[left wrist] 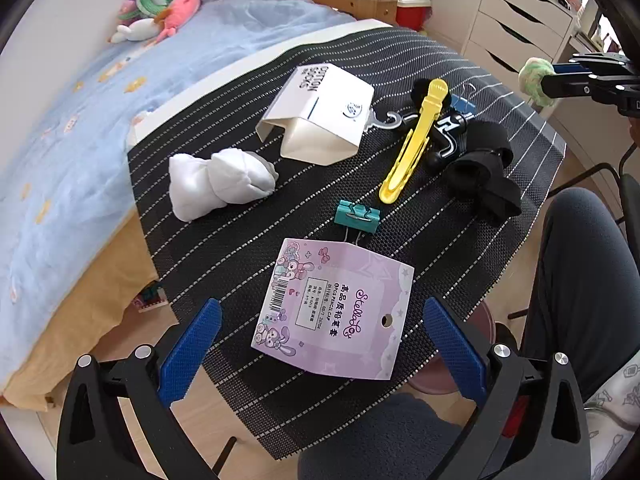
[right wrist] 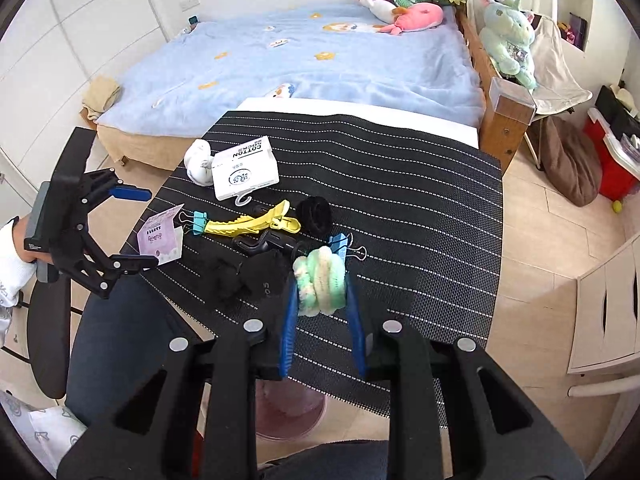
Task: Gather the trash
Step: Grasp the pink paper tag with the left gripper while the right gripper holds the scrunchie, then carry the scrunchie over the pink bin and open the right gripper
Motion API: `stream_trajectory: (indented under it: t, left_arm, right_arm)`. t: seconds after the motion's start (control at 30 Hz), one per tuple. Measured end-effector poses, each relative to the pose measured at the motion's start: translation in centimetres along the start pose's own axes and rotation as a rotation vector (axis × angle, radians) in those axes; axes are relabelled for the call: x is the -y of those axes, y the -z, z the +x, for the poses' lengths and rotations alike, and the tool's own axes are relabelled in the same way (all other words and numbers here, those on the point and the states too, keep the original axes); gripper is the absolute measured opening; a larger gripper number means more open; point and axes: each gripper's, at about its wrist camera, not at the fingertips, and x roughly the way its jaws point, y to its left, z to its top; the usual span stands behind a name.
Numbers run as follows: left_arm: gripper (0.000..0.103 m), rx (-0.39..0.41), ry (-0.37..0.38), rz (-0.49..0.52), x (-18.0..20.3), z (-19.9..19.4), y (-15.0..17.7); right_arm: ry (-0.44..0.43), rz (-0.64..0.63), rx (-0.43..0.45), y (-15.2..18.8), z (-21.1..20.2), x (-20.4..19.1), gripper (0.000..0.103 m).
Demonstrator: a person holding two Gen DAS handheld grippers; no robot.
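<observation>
A pink printed packaging card point(left wrist: 336, 308) lies at the near edge of the black striped mat point(left wrist: 240, 128); my left gripper point(left wrist: 320, 344) is open with its blue fingers on either side of it, just above. The card also shows in the right wrist view point(right wrist: 160, 240), with the left gripper point(right wrist: 136, 228) around it. A white cotton-socks card sleeve point(left wrist: 320, 112) lies farther back. My right gripper point(right wrist: 322, 300) is shut on a green and cream fluffy scrunchie point(right wrist: 320, 280), held above the mat; it shows at the right edge of the left wrist view point(left wrist: 534, 82).
On the mat lie white socks point(left wrist: 216, 184), a teal binder clip point(left wrist: 358, 216), a yellow hair clip point(left wrist: 412, 144), black socks point(left wrist: 484, 172), a blue binder clip point(right wrist: 344, 244) and a black scrunchie point(right wrist: 314, 214). A pink bin point(right wrist: 288, 412) sits below the near edge. A bed point(right wrist: 300, 64) lies behind.
</observation>
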Motion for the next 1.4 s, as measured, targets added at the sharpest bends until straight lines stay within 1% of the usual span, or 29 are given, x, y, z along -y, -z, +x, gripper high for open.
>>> stream_trajectory:
  t: [0.13, 0.27, 0.3, 0.33, 0.53, 0.6, 0.63, 0.77, 0.9, 1.03, 1.2, 1.4]
  left_arm:
    - [0.097, -0.019, -0.015, 0.020, 0.2, 0.7, 0.1]
    - [0.096, -0.019, -0.013, 0.001, 0.1, 1.1, 0.2]
    - [0.091, -0.018, -0.007, -0.006, 0.1, 1.1, 0.2]
    - [0.088, -0.015, 0.011, -0.018, 0.0, 1.1, 0.3]
    - [0.066, -0.005, 0.021, -0.032, -0.1, 0.6, 0.4]
    - [0.048, 0.002, 0.025, -0.034, 0.0, 0.3, 0.4]
    - [0.047, 0.005, 0.023, -0.039, -0.1, 0.2, 0.3]
    - [0.037, 0.011, 0.030, -0.048, 0.1, -0.1, 0.4]
    - [0.036, 0.055, 0.031, -0.099, 0.2, -1.1, 0.9]
    - [0.036, 0.128, 0.036, -0.147, 0.6, -3.2, 1.1]
    - [0.036, 0.210, 0.047, -0.183, 1.9, -5.9, 1.3]
    - [0.036, 0.274, 0.058, -0.206, 3.8, -8.0, 1.7]
  right_arm:
    - [-0.003, 0.004, -0.005, 0.1, 0.2, 0.1, 0.023]
    - [-0.006, 0.004, -0.005, 0.1, 0.3, 0.1, 0.023]
    - [-0.006, 0.004, -0.005, 0.1, 0.3, 0.1, 0.023]
    - [-0.007, 0.004, -0.005, 0.1, 0.4, 0.1, 0.023]
    - [-0.012, 0.004, -0.008, 0.1, 0.8, -0.2, 0.023]
    - [-0.013, 0.004, -0.007, 0.1, 0.9, -0.3, 0.023]
    - [-0.014, 0.005, -0.006, 0.1, 0.9, -0.3, 0.023]
    - [-0.016, 0.003, -0.001, 0.2, 0.7, -0.5, 0.023]
    - [-0.015, 0.003, 0.008, 0.4, 0.3, -0.7, 0.023]
    - [-0.017, -0.001, 0.025, 1.0, -0.4, -1.4, 0.023]
    - [-0.017, -0.020, 0.037, 1.8, -1.3, -2.6, 0.023]
    - [-0.018, -0.041, 0.071, 2.9, -2.9, -4.2, 0.023]
